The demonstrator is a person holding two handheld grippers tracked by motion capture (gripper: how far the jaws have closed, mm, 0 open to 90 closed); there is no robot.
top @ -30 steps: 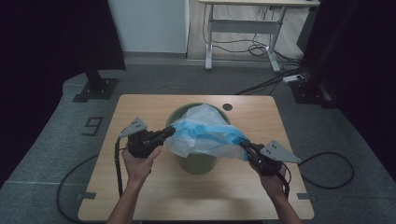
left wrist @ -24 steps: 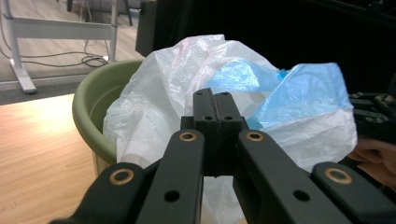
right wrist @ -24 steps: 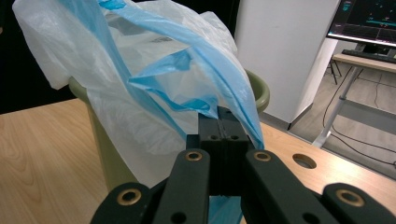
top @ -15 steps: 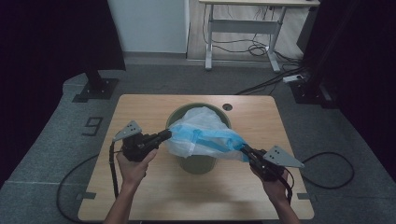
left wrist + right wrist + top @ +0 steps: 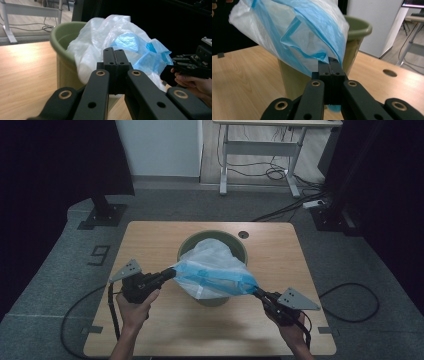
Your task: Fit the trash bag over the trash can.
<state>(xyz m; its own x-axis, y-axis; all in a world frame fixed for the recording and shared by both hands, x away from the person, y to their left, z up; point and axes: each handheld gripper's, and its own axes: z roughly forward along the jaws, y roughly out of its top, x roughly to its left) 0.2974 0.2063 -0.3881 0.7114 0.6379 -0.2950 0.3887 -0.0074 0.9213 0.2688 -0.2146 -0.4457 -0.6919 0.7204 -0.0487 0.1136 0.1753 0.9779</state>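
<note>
Standing mid-worktop (image 5: pixel 150 240), green bin (image 5: pixel 187 245); left gripper (image 5: pixel 167 275) and right gripper (image 5: pixel 260 293), jaws pinched on plastic bag (image 5: pixel 215 267) stretched over bin

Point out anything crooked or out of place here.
The plastic bag isn't seated in the green bin: it is stretched above the rim between the left tongs and right tongs, both clamped on its blue edge. Nothing is spilled.

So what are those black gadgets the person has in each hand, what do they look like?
Each is a black hand-held tool. The left gripper and right gripper end in two flat black jaws on linked bars with brass-coloured pivot rings. A grey three-cornered plate sits on top of each, and a black cable trails from each. The forearms look bare, no sleeves in sight.
</note>
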